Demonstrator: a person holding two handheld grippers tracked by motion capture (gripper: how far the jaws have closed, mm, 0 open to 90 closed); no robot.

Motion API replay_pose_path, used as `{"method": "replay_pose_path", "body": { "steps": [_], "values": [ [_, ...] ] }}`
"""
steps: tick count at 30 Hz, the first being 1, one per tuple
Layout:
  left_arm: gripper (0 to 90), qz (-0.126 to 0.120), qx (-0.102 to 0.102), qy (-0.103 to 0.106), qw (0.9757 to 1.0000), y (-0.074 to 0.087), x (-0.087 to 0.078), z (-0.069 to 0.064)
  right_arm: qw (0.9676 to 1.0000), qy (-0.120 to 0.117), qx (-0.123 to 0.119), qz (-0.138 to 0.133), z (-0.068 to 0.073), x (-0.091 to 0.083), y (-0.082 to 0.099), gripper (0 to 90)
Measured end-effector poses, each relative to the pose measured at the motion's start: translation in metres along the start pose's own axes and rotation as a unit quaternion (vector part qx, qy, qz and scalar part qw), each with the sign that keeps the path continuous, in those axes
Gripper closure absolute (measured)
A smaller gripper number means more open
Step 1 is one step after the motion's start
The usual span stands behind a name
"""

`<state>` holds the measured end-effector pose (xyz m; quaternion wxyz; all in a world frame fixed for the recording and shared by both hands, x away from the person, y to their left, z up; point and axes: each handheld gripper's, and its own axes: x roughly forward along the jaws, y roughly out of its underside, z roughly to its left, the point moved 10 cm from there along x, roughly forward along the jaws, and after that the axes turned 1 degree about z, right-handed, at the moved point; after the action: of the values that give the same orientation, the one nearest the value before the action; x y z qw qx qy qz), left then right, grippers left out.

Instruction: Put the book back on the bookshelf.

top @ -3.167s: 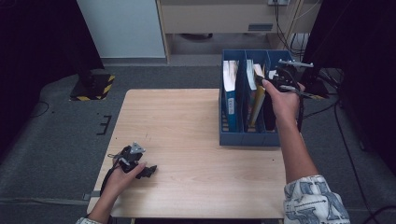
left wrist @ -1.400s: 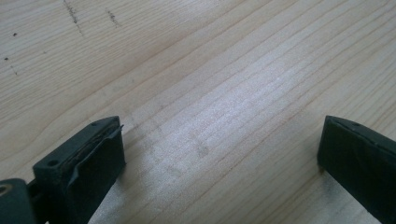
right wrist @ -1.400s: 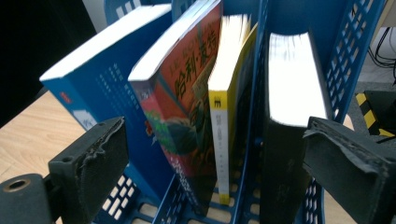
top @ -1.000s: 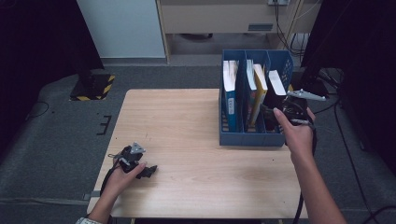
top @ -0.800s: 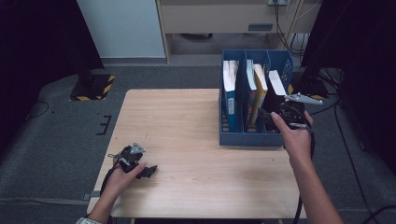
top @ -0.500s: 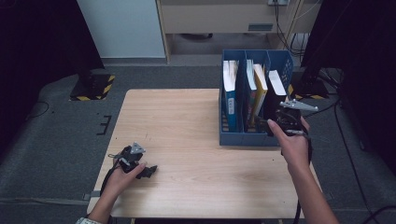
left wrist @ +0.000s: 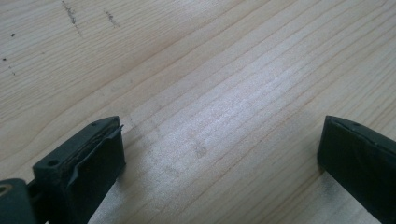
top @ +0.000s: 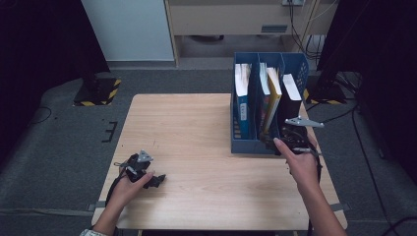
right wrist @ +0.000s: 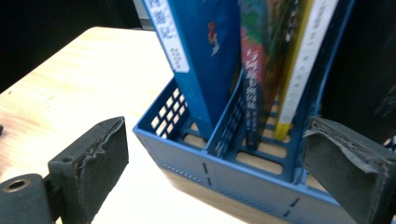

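1. On the far right part of the wooden table [top: 196,128] stands a blue file rack [top: 255,142] with three compartments, each holding upright books.
2. Left compartment: a blue book [right wrist: 196,56], leaning slightly. Middle compartment: a colourful book [right wrist: 254,70] and a yellow-edged book [top: 273,93]. Right compartment: a black book with a white top edge [top: 291,96].
3. Right gripper [top: 294,140]: held just in front of the rack's near right corner, close to the table's right edge. In the right gripper view [right wrist: 215,172] the jaws stand wide apart, empty, with the rack's low front wall between them.
4. Left gripper [top: 147,172]: rests near the table's near left corner, well apart from the rack. In the left gripper view [left wrist: 219,163] the jaws stand wide apart over bare wood, holding nothing.
5. Obstruction: the rack's front wall and dividers lie between the right gripper and the book spines.
6. Open room: the table's centre and far left are bare wood.
7. Surroundings: grey carpet [top: 59,147], cables on the floor at right [top: 359,137], a yellow-and-black striped base at far left [top: 98,93].
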<state>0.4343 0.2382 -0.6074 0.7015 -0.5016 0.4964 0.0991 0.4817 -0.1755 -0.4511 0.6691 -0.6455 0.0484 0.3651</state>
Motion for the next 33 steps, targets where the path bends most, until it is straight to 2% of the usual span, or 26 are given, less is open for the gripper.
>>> {"method": "replay_pose_path", "body": {
  "steps": [17, 29, 33],
  "values": [
    [0.0, -0.001, 0.0, 0.0, 1.0, 0.0, 0.0, 0.0, 0.9991, -0.029, -0.009, 0.029, 0.031, 0.018, 0.042, 7.5],
    [0.0, -0.001, 0.001, 0.0, 1.0, 0.0, 0.0, 0.0, 0.9977, -0.036, -0.024, 0.052, 0.045, 0.03, 0.066, 7.2],
    [0.0, -0.001, 0.001, 0.0, 1.0, 0.0, 0.0, 0.0, 0.9967, -0.038, -0.037, 0.061, 0.052, 0.036, 0.076, 6.8]
  ]
}}
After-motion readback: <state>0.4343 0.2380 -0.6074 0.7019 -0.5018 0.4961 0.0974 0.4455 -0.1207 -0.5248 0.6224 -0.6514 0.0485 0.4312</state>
